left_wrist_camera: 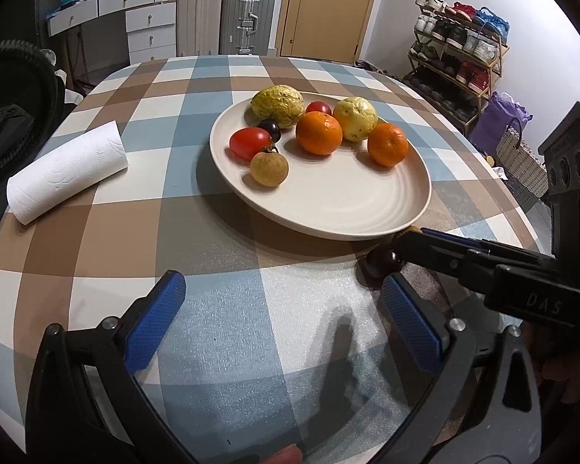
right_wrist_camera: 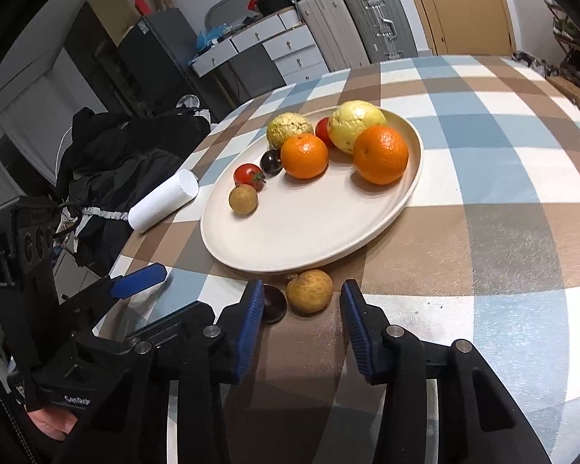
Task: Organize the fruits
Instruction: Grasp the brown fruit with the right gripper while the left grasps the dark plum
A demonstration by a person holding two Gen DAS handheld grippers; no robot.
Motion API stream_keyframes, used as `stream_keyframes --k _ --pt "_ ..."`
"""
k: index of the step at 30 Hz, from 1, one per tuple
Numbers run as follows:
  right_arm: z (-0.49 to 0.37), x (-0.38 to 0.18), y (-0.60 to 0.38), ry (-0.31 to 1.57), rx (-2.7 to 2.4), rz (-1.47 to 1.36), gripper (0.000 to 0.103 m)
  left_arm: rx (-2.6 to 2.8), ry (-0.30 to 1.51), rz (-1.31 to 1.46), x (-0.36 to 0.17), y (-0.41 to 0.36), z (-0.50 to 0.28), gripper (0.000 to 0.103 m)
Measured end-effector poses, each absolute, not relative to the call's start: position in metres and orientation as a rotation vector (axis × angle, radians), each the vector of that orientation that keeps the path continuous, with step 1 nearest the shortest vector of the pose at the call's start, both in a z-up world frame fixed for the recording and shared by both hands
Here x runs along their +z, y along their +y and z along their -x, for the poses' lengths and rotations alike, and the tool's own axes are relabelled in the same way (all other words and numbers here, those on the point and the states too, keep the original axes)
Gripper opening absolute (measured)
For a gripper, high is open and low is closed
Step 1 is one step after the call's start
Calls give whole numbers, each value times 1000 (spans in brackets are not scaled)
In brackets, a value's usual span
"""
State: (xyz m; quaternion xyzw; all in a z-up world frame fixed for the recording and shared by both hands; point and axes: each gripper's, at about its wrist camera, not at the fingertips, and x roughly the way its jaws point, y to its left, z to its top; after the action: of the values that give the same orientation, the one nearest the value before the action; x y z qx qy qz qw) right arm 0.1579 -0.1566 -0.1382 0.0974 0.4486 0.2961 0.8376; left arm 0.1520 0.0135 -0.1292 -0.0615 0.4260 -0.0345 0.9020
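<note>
- Right claw is low over the checked bench, pointing down at the near edge of the cream plate.
- Between its blue pads sits a tan longan, on the cloth just outside the plate rim; neither pad touches it, so nothing is gripped, jaws part-way apart with daylight either side.
- A dark round fruit lies right beside that longan, tucked against the claw's left pad; contact is hard to call from this view.
- From the left wrist view, the right claw comes in from the right, its tips at the dark fruit just below the plate.
- Left claw hangs spread wide over bare cloth, empty, blue pads well apart.
- On the plate: two oranges, one near the middle, one toward the right rim.
- Behind them, a pale yellow fruit and a wrinkled yellow-green one, with a small red fruit peeking between.
- Front left of the plate: a red tomato, a dark grape-like fruit touching it, and a second longan just in front.
- A white paper roll lies on its side on the bench, well left of the plate.
</note>
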Motion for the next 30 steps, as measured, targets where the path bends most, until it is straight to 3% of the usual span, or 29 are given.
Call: stream_keyframes --k 8,30 --pt "-158 -140 -160 958 653 -249 26 -63 879 115 -127 11 -153 102" --pt "-143 -131 -198 906 667 -328 25 -115 906 70 -127 -27 -165 102"
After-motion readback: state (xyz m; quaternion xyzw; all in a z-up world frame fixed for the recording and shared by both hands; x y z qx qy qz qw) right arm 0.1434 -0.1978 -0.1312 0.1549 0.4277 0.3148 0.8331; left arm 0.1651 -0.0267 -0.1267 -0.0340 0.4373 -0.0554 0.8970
